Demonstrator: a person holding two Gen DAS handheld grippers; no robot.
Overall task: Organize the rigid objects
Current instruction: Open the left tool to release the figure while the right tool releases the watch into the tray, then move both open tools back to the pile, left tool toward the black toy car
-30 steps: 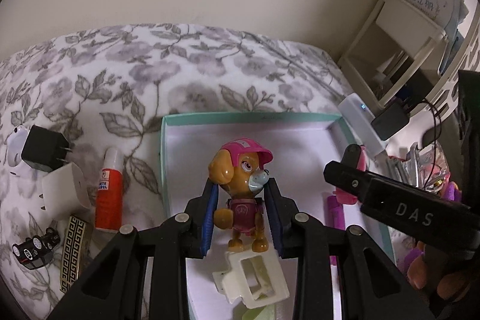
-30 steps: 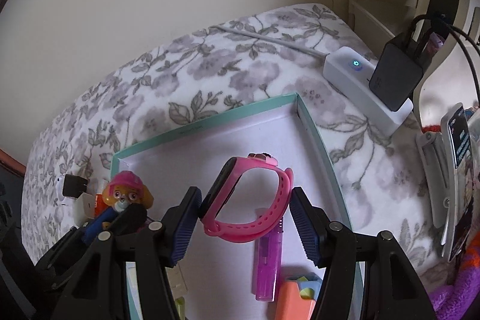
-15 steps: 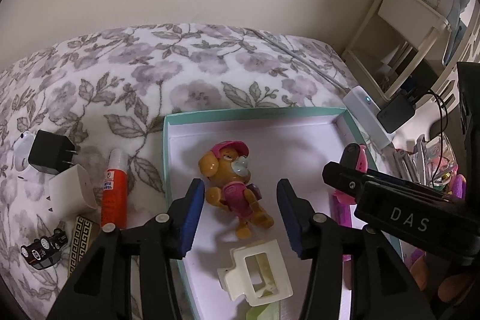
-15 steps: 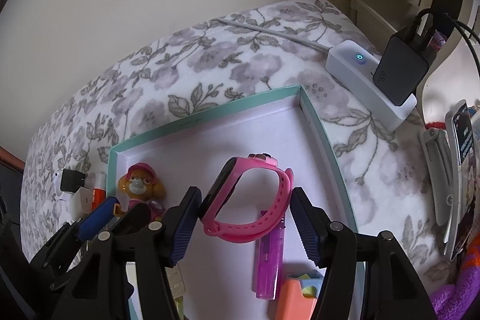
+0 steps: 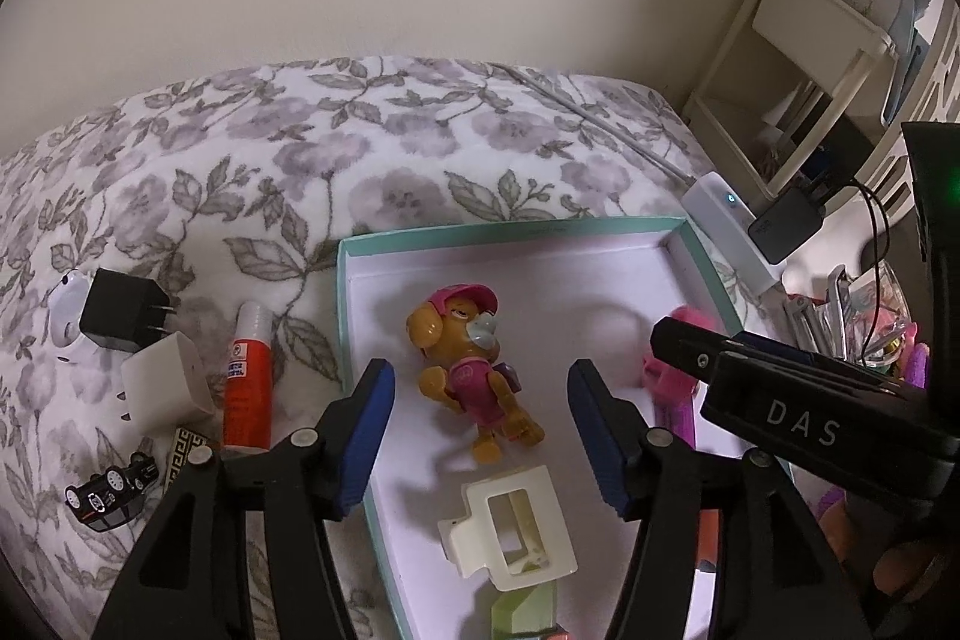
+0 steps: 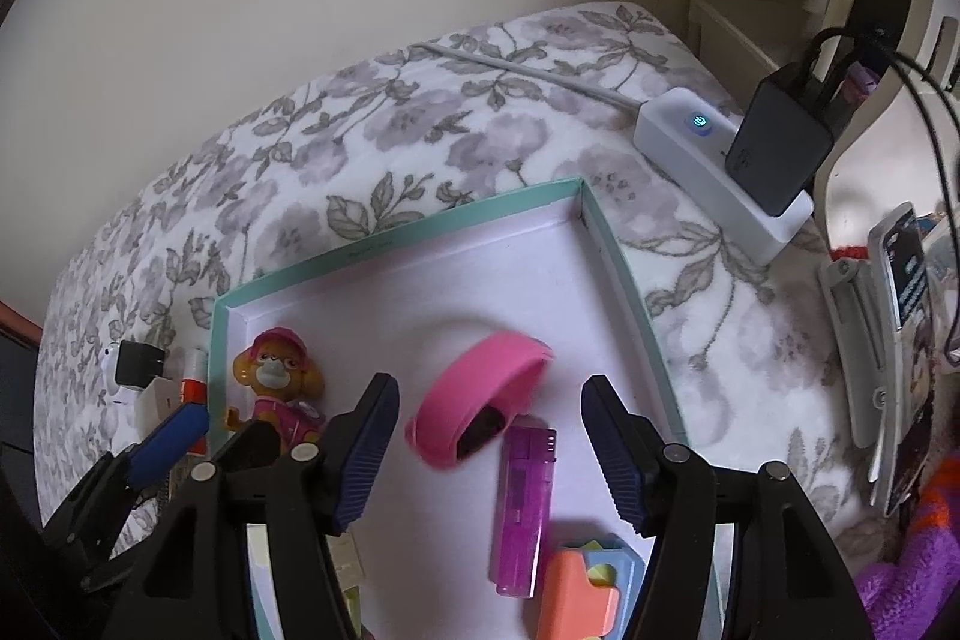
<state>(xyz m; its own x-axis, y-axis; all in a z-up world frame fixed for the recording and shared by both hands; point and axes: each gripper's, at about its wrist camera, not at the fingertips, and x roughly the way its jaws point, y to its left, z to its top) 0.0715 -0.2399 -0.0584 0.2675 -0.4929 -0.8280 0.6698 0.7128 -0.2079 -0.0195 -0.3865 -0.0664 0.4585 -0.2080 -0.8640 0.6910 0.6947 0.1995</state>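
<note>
Left wrist view. Bed with floral grey-and-white blanket (image 5: pixel 372 160) against cream wall; shelf unit at far right. Landmark: teal-rimmed box (image 5: pixel 342 316) with white floor, lying on the blanket.
- Left hand-held gripper (image 5: pixel 480 430): spread, jaws just been opening, pads clear of everything.
- Toy dog figure (image 5: pixel 468 370), orange body, pink cap and vest: inside the box near its left wall, lying tilted on its back, between the open jaws but untouched.
- Cream hair claw (image 5: pixel 510 526): inside the box, nearer the camera than the figure.
- Outside the box, left of its wall: glue stick (image 5: pixel 247 376), white charger (image 5: pixel 165 385), black plug adapter (image 5: pixel 123 319), toy car (image 5: pixel 111 487).

Right wrist view.
- Right hand-held gripper (image 6: pixel 489 442): spread, nothing pinched.
- Pink wristband (image 6: pixel 480 388): blurred, lying inside the box towards its right wall, between the jaws without contact.
- Purple lighter (image 6: pixel 525 508): inside the box, touching the wristband's near edge.
- White power strip (image 6: pixel 714 166): beyond the box's right corner.

Step judged: both releases into the box complete. Next move likely calls for lifting clear and reaching left of the box for the glue stick or chargers.
</note>
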